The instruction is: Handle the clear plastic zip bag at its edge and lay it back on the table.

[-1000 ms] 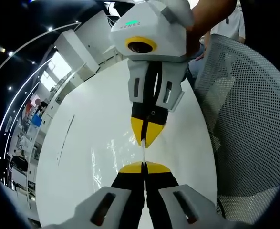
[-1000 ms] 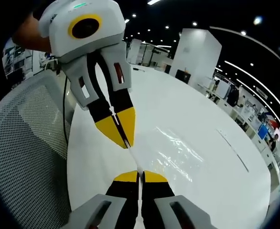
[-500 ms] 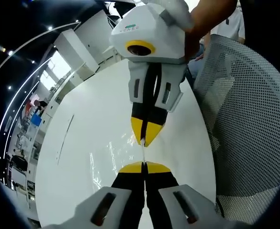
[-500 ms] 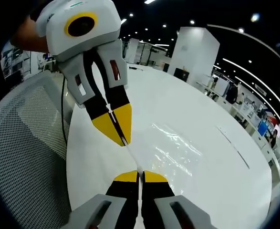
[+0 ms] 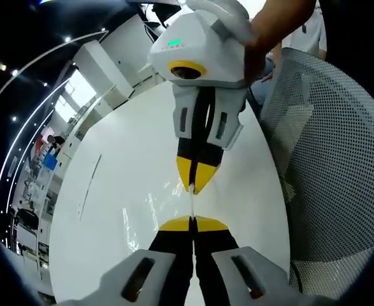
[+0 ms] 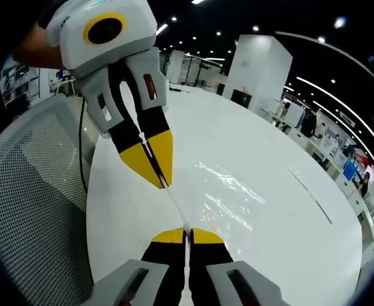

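A clear plastic zip bag (image 5: pixel 151 207) hangs over the white table (image 5: pixel 116 172), its top edge stretched taut between both grippers. In the left gripper view my left gripper (image 5: pixel 192 220) is shut on one end of that edge, and the right gripper (image 5: pixel 192 186) faces it, shut on the other end. From the right gripper view, my right gripper (image 6: pixel 187 229) pinches the edge while the left gripper (image 6: pixel 162 183) holds it just above. The bag (image 6: pixel 228 197) shows as glossy wrinkled film to the right of the edge.
A grey mesh chair back (image 5: pixel 327 166) stands beside the table; it also shows as the chair (image 6: pixel 34 191). A person's hand (image 5: pixel 269 25) holds the right gripper. A thin dark line (image 6: pixel 311 196) marks the tabletop. Desks and shelving stand far behind.
The two grippers have drawn slightly farther apart, stretching the bag's edge a little longer. Both stay shut on it.
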